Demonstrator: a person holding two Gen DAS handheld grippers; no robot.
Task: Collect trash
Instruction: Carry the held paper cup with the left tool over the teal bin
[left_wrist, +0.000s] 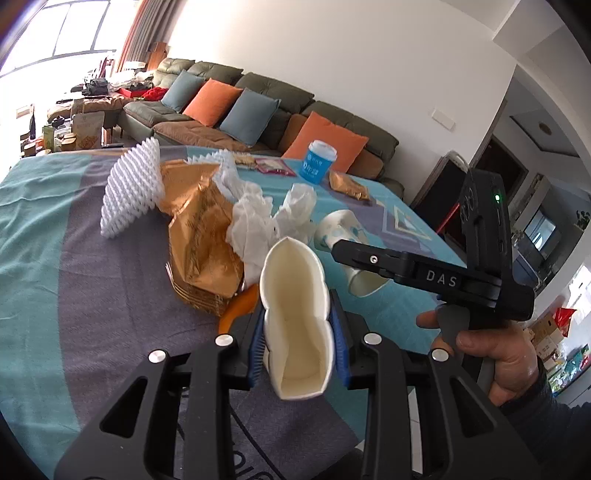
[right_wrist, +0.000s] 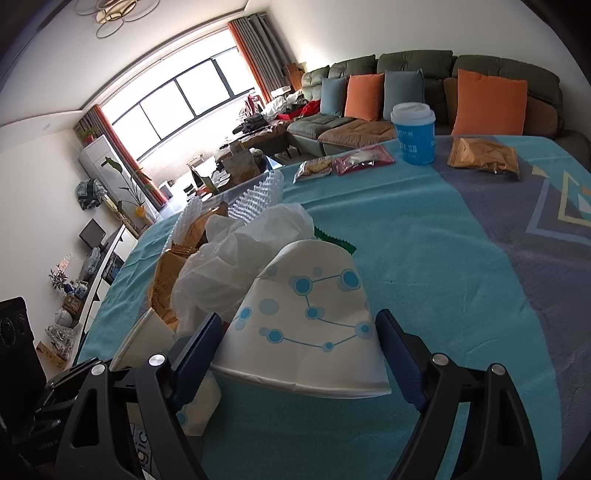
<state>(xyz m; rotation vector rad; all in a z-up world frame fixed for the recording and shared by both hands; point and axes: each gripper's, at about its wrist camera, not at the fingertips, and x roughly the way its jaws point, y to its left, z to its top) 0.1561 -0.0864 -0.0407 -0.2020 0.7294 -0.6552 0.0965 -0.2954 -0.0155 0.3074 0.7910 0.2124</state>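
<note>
Left gripper (left_wrist: 299, 328) jaws clench a squashed cup (left_wrist: 295, 325); right gripper (right_wrist: 301, 350) jaws straddle another cup (right_wrist: 310, 325), unclenched; wrappers (right_wrist: 482, 157) remain on the counter (right_wrist: 424, 240).

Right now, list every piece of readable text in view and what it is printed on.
"DAS": white letters on the black right gripper's body, in the left wrist view.
White print on the blue lidded paper cup: too blurred to read.
Labels on the snack packets: too small to read.
</note>
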